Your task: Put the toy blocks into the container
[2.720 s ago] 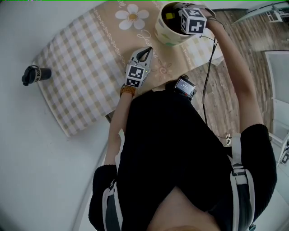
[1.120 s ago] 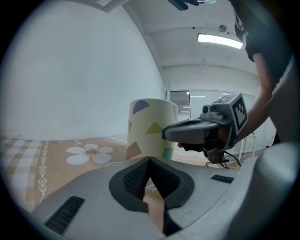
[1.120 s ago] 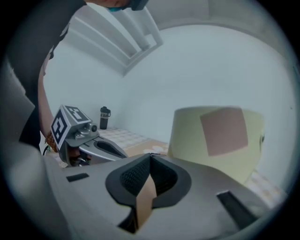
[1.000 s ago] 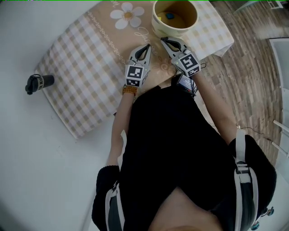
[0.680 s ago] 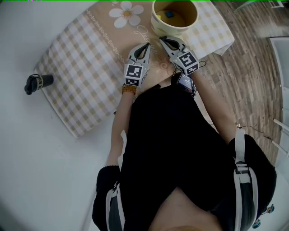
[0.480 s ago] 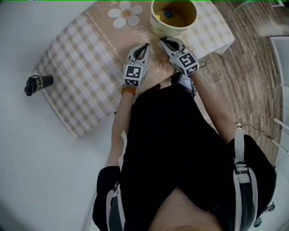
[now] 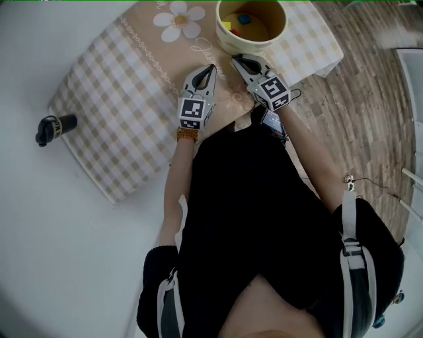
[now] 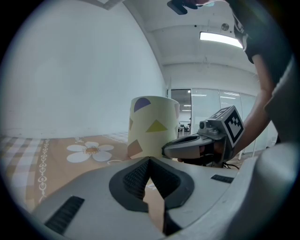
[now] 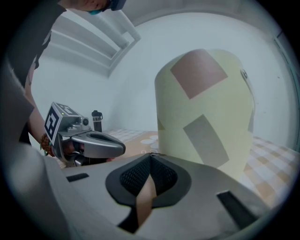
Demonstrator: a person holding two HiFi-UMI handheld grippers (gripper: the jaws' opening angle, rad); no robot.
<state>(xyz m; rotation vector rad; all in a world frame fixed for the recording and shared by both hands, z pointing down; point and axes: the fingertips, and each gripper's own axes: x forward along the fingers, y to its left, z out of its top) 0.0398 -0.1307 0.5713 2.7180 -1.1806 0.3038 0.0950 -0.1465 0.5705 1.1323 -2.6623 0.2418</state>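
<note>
1. The left gripper is over the checked tablecloth, its fingers pressed together with nothing between them.
2. Just at its 3 o'clock, the right gripper also has its fingers pressed together and empty, tips close to the container's wall.
3. The pale yellow container stands upright at 12 o'clock. The toy blocks lie inside it, one blue and one yellow.
4. A black bottle stands on the white worktop at 9 o'clock, well apart.

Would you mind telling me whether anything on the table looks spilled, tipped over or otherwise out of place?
Nothing stands out. The container stands upright on the checked cloth with toy blocks inside, none spilled; the left gripper and right gripper sit beside it, jaws shut and empty.
</note>
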